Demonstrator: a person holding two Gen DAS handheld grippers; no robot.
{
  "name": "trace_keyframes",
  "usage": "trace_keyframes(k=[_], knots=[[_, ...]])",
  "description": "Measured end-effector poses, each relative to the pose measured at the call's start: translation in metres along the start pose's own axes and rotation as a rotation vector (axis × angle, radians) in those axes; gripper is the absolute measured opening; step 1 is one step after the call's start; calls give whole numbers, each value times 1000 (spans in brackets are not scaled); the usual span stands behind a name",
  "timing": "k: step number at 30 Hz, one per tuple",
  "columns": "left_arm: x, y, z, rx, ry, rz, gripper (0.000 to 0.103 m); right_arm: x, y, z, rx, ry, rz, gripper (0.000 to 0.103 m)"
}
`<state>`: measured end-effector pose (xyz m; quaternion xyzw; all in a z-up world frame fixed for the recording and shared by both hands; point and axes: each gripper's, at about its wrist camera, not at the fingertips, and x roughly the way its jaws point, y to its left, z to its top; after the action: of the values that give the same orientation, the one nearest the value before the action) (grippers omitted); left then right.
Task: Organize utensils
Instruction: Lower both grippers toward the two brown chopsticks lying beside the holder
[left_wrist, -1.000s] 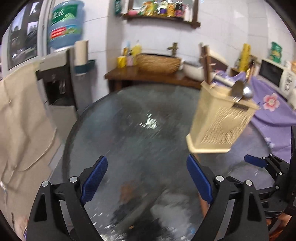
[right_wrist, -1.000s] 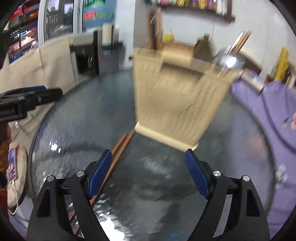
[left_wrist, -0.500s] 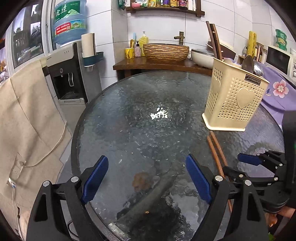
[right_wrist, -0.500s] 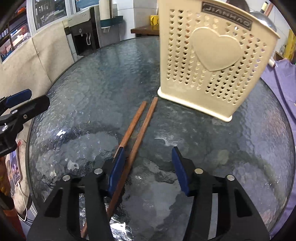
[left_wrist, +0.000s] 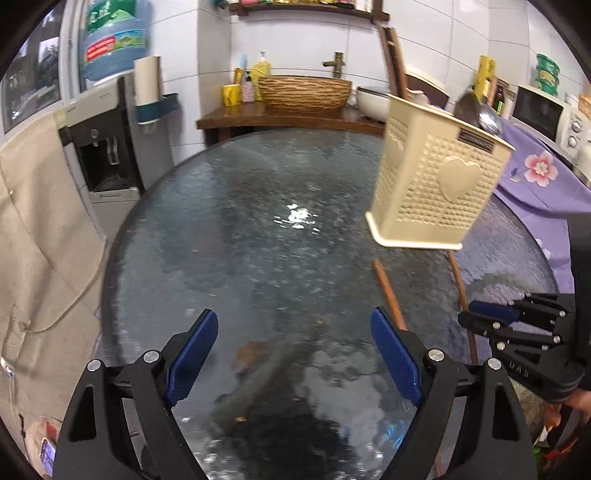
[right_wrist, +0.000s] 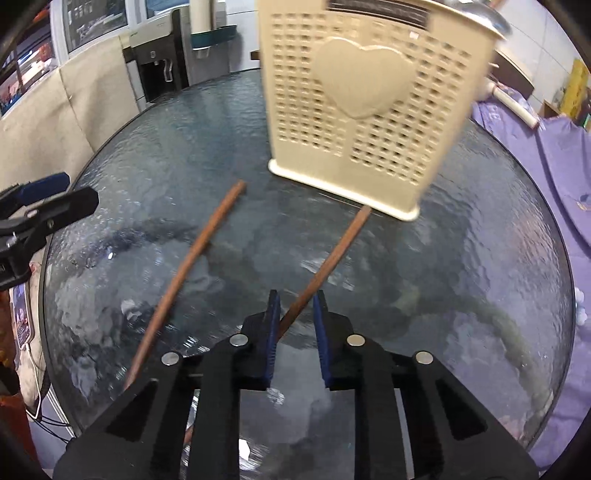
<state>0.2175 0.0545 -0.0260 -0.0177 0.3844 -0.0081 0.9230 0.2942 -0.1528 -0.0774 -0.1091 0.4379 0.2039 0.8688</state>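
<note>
Right gripper had just been closing; jaws were narrow, with one chopstick running up between the blue pads. The stick seemed to touch the left-side pad, while a sliver of gap showed at the other pad (couldn't tell if it was actually pinched yet). That chopstick's far end sat just beside the bottom edge of the utensil holder.

The second chopstick lay flat on the glass table, off to the left in the right wrist view. It angled the same general way but was clearly apart from the first one, the far tips splayed wider than the near ends. Nothing was touching it.

Left gripper was wide open and hovering over bare glass, with nothing between its pads. In the left wrist view the second chopstick passed just behind its right-hand finger, and the right gripper showed at the right edge with the other stick by its tips.

The holder was a cream perforated plastic box with a raised heart on the front. It stood upright on the far-right part of the table. A metal spoon poked out of its top (other contents too blurred to name).

A purple flowered cloth lay beyond the table on the right.
</note>
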Motion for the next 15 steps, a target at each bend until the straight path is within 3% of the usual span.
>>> trace_keyframes(k=[7, 11, 15], knots=[[7, -21, -2, 34, 24, -46, 81, -9, -24, -12, 46, -2, 56, 17], [9, -23, -1, 38, 29, -49, 80, -8, -31, -8, 72, -6, 108, 30], [11, -27, 1, 44, 41, -66, 79, 3, -18, 9, 40, -2, 87, 30]])
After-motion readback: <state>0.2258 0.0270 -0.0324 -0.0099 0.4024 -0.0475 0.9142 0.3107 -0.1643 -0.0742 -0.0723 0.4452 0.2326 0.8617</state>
